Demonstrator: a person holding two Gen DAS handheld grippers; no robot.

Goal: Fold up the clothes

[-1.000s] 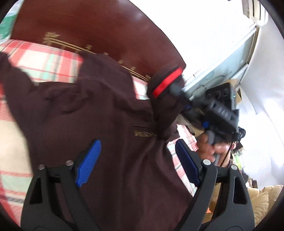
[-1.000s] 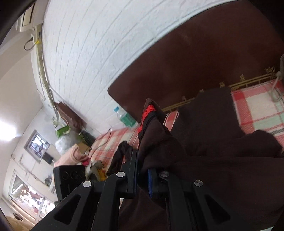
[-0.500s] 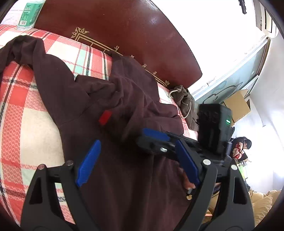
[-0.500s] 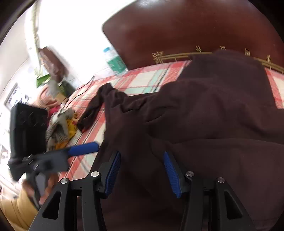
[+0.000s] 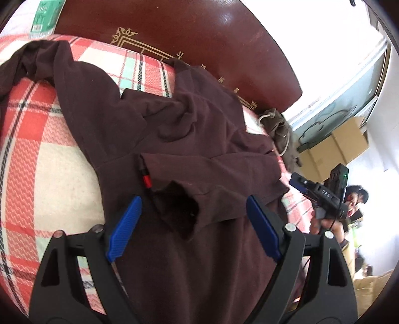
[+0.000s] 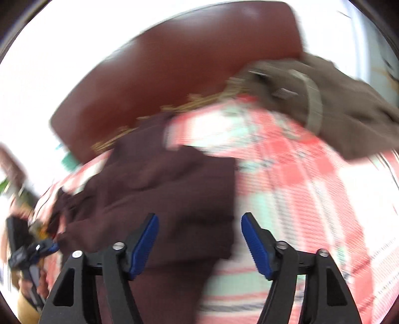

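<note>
A dark maroon long-sleeved shirt (image 5: 199, 139) lies spread on the red, white and green checked bedspread (image 5: 49, 154). One sleeve is folded across its body, its cuff with a red tag (image 5: 147, 180) lying between my left fingers. My left gripper (image 5: 194, 224) hovers open above the shirt, holding nothing. In the blurred right wrist view my right gripper (image 6: 198, 239) is open over the shirt's right edge (image 6: 174, 199), also holding nothing. That right gripper (image 5: 303, 185) shows at the bed's right side in the left wrist view.
A dark red headboard (image 5: 199, 37) with gold trim stands behind the bed. An olive-brown garment with a drawstring (image 5: 276, 124) lies near the headboard on the right; the same olive-brown garment (image 6: 336, 99) fills the right view's upper right. A green bottle (image 5: 47, 15) stands at the top left. Cardboard boxes (image 5: 341, 144) stand beyond the bed.
My right gripper let go of the sleeve cuff, which now lies folded across the shirt, then swung away to the right. My left gripper stayed open over the shirt.
</note>
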